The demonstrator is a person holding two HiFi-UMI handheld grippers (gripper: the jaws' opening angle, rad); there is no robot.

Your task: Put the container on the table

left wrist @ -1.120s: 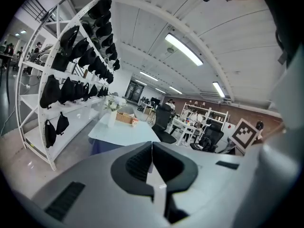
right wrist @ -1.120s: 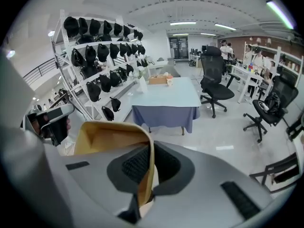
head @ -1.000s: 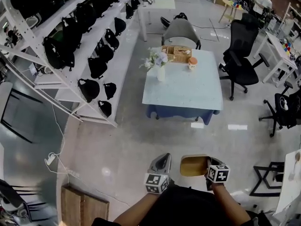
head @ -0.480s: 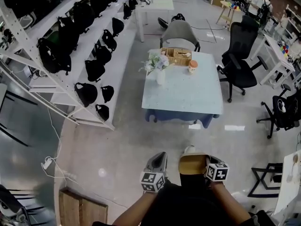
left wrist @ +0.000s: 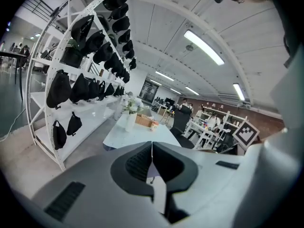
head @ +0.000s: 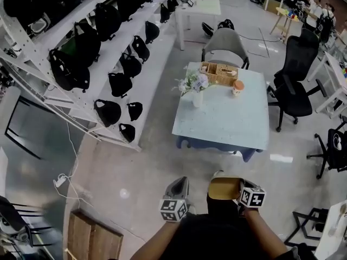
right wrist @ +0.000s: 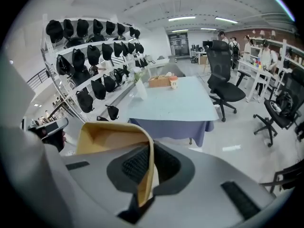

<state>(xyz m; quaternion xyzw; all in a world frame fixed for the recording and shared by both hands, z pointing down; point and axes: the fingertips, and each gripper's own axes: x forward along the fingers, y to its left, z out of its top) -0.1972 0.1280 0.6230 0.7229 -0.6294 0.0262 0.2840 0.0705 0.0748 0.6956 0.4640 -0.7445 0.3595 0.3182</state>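
A tan wooden container (head: 224, 188) hangs in front of me, pinched by its right wall (right wrist: 146, 175) in my right gripper (head: 238, 190). The jaws of that gripper are shut on the thin wall. My left gripper (head: 178, 188) is beside it on the left, jaws shut with nothing between them (left wrist: 151, 152). The table (head: 222, 118), with a pale blue top and a blue cloth skirt, stands ahead across the floor (right wrist: 173, 106). On its far end are a vase of flowers (head: 196, 88), a wicker tray (head: 219, 72) and a small cup (head: 237, 87).
White shelving with black bags (head: 108, 53) runs along the left. A grey chair (head: 226, 41) stands behind the table, and black office chairs (head: 297, 85) to its right. A wooden box (head: 92, 237) and a cable (head: 68, 172) lie on the floor at lower left.
The table has shifted right and come slightly closer in the head view as I walk forward. Both grippers keep their places before me, the container still held.
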